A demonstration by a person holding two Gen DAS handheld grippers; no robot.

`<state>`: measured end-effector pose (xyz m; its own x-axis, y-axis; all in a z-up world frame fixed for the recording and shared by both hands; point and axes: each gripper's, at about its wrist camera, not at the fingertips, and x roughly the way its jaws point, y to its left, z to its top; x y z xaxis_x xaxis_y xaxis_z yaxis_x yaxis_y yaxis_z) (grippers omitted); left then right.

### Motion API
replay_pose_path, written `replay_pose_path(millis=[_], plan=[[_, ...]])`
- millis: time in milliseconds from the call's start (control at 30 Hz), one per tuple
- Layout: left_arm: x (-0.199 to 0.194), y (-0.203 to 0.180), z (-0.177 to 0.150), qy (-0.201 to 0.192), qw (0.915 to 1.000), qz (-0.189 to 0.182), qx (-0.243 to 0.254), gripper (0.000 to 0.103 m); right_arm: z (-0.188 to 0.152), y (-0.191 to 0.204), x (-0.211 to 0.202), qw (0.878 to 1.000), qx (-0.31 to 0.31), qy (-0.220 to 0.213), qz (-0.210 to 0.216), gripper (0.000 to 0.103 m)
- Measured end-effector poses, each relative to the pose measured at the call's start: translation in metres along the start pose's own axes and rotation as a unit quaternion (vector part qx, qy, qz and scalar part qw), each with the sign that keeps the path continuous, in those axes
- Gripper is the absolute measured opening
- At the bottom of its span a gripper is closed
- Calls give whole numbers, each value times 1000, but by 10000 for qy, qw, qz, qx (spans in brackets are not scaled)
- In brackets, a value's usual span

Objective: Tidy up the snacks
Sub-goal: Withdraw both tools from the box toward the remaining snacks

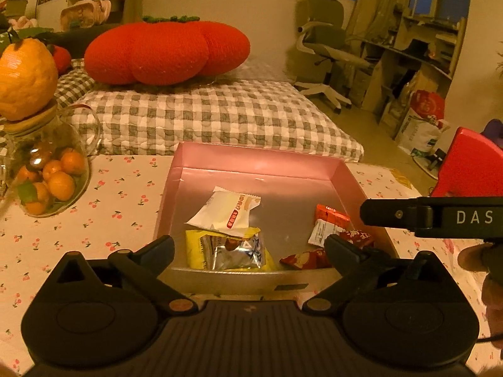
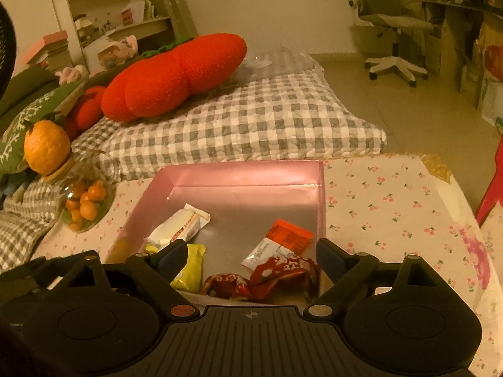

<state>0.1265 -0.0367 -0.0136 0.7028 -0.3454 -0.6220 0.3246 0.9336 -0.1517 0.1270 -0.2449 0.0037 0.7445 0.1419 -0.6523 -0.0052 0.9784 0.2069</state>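
Both the left claw [image 1: 248, 245] and right claw [image 2: 248, 251] gape wide, empty, over the pink box [image 1: 261, 157] mid-bench, snack packets [image 1: 226, 213] already inside, none visible outside it.

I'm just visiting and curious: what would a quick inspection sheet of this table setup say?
Surface: table under a cherry-print cloth.
Job's things: pink box holding a white packet, a yellow packet, a silver packet, an orange-and-white packet and red packets.
Clutter: glass jar of small oranges, a big orange fruit on its lid.
Grippers: left gripper and right gripper, jaws open, holding nothing.
Cables: nothing seen.
Surroundings: checked mattress, red cushion, office chair.
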Motion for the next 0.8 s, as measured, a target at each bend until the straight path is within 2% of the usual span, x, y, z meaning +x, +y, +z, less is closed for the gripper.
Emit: replay_pose_path(millis=[567, 800], plan=[[-39, 25, -19, -30, 9998, 94, 192, 102, -24, 1, -41, 9982, -592, -85, -9, 91], [-49, 32, -33, 55, 9992, 147, 355, 102, -37, -2, -54, 9980, -608, -36, 160, 91]])
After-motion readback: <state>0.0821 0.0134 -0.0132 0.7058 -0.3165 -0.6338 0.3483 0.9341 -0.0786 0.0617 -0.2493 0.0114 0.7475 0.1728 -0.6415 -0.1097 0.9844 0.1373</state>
